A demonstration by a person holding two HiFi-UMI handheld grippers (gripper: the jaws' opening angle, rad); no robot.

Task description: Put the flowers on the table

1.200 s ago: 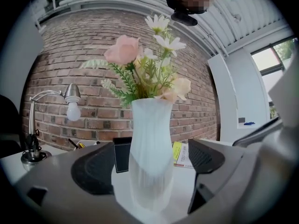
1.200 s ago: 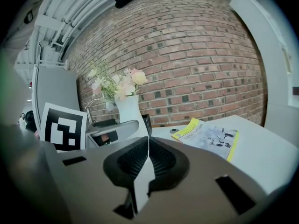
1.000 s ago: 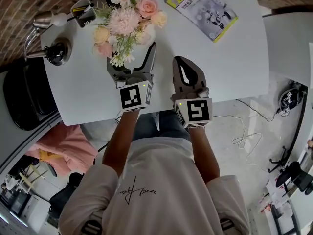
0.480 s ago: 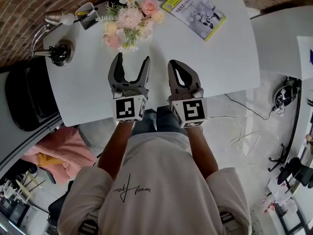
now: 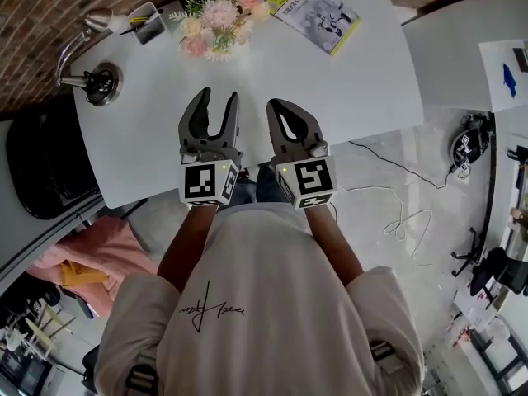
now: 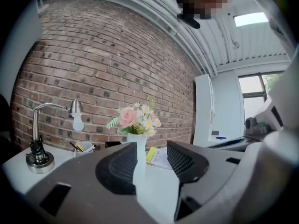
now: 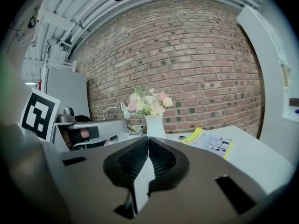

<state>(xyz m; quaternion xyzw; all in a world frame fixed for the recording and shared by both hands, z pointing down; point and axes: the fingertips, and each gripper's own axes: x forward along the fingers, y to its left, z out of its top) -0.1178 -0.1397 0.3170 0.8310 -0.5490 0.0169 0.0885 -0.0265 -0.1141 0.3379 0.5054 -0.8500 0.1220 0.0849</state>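
Pink and cream flowers (image 5: 216,25) in a white vase (image 7: 155,126) stood upright at the far edge of the white table (image 5: 363,81). They were between a pen cup (image 5: 144,21) further toward the table's left end and a yellow booklet (image 5: 318,11) further toward its right end. A desk lamp (image 5: 95,81) sat at the table's left end. Both grippers hung over the table's near edge, side by side, pointing at its far edge and well apart from the flowers. The left gripper (image 5: 219,95) had its jaws narrowly apart; they had just been closing, with nothing between them. In the left gripper view the vase only showed through the gap, far off on the table. The right gripper (image 5: 272,104) had its jaws together, tips touching, empty.
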